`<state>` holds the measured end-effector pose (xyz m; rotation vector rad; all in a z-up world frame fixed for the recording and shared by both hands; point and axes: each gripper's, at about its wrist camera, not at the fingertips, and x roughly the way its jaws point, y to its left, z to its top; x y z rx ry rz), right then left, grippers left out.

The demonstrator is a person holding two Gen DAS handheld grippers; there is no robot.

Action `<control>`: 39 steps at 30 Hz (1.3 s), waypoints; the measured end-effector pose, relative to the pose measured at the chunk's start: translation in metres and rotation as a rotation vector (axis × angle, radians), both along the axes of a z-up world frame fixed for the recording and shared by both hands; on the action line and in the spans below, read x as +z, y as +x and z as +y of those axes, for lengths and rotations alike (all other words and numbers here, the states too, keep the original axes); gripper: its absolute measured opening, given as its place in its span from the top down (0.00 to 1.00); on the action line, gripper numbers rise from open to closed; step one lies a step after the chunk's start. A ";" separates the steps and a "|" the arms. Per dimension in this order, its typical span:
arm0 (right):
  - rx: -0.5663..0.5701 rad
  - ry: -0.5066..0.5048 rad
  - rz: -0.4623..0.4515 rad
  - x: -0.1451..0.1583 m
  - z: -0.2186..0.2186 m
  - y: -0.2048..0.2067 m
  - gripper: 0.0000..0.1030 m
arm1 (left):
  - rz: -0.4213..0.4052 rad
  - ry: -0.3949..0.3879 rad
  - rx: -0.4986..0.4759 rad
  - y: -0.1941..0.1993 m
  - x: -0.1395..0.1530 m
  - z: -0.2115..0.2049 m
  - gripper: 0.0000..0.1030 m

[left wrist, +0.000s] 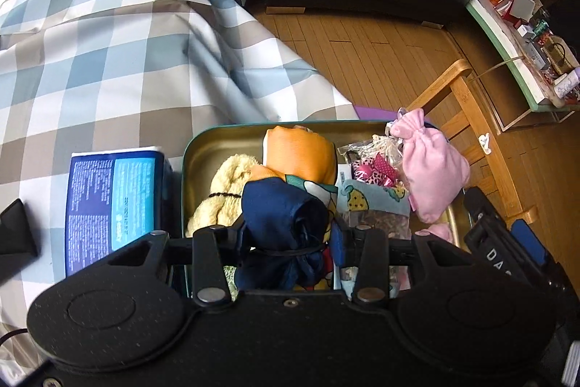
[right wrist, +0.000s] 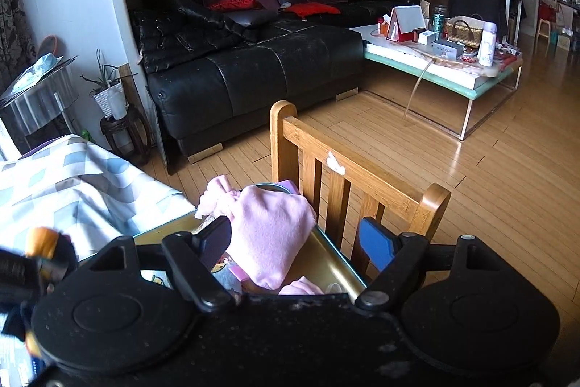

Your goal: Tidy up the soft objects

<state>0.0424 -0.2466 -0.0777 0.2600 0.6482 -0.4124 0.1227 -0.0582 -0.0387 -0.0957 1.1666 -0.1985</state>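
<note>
- Left tongs (left wrist: 288, 238): nearly closed, clamped on a dark blue fabric bundle (left wrist: 282, 209) tied with a black cord. The bundle is held over the near part of the tin tray (left wrist: 203, 147); it is judged not yet released.
- Right tongs (right wrist: 295, 243): jaws wide apart. The pink pouch (right wrist: 270, 234) lies between them with one finger just beside it; pad contact cannot be confirmed, so no grip is stated.
- Tin tray: stands at the worktop edge next to the wooden chair (right wrist: 348, 176). Already loaded: yellow knit bundle (left wrist: 221, 191) at the left side, orange printed cloth (left wrist: 301, 151) in the middle, small patterned items (left wrist: 373, 169) beside it, pink pouch at the right edge, partly overhanging the rim.
- Blue packet (left wrist: 116, 198): lies on the worktop just beside the tray's left wall, outside it.
- Checked tablecloth (left wrist: 127, 60): beyond the tray, no further soft objects are visible on it.
- Assessment: the task appears well advanced. Remaining: deposit the blue bundle, seat the pink pouch fully inside.
</note>
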 end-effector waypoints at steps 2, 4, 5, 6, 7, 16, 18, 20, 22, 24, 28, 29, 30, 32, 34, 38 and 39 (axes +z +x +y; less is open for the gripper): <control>-0.007 0.003 -0.004 -0.002 0.001 -0.002 0.25 | 0.007 -0.011 -0.025 0.005 -0.001 -0.006 0.59; -0.010 0.010 -0.004 -0.003 0.000 -0.001 0.25 | 0.014 -0.015 -0.052 0.007 -0.003 -0.015 0.59; -0.011 0.015 -0.005 -0.004 -0.002 -0.001 0.25 | 0.017 -0.017 -0.065 0.007 -0.004 -0.018 0.59; -0.011 0.021 -0.006 -0.005 -0.003 -0.002 0.25 | 0.018 -0.018 -0.074 0.007 -0.006 -0.022 0.59; -0.013 0.026 -0.007 -0.005 -0.004 -0.002 0.25 | 0.017 -0.018 -0.081 0.006 -0.006 -0.024 0.57; -0.010 0.043 0.011 -0.010 -0.006 0.002 0.25 | -0.045 0.009 -0.051 0.001 0.004 -0.023 0.40; -0.001 0.043 0.029 -0.012 -0.005 0.005 0.24 | -0.053 0.010 -0.034 -0.001 0.007 -0.018 0.39; 0.001 0.042 0.040 -0.013 -0.005 0.007 0.24 | -0.062 0.020 -0.017 -0.005 0.009 -0.014 0.39; 0.002 0.042 0.044 -0.014 -0.005 0.008 0.24 | -0.076 0.041 0.001 -0.012 0.010 -0.009 0.39; 0.014 0.044 0.052 -0.014 -0.004 0.009 0.22 | -0.083 0.061 0.017 -0.018 0.010 -0.005 0.39; 0.035 0.037 0.060 -0.010 -0.002 0.007 0.21 | -0.097 0.084 0.038 -0.034 0.010 0.001 0.38; 0.040 0.035 0.056 -0.009 -0.002 0.005 0.20 | -0.103 0.093 0.039 -0.038 0.010 0.002 0.36; 0.045 0.032 0.049 -0.007 -0.001 0.003 0.19 | -0.109 0.101 0.040 -0.043 0.010 0.002 0.35; 0.049 0.027 0.037 -0.003 0.001 0.000 0.15 | -0.120 0.116 0.042 -0.053 0.010 0.004 0.33; 0.050 0.034 0.036 -0.001 0.000 -0.002 0.13 | -0.122 0.120 0.046 -0.062 0.010 0.007 0.33; 0.024 0.072 0.049 0.003 -0.007 -0.005 0.10 | -0.120 0.125 0.066 -0.077 0.009 0.014 0.32; 0.020 0.081 0.054 0.004 -0.008 -0.006 0.10 | -0.120 0.127 0.073 -0.079 0.009 0.016 0.31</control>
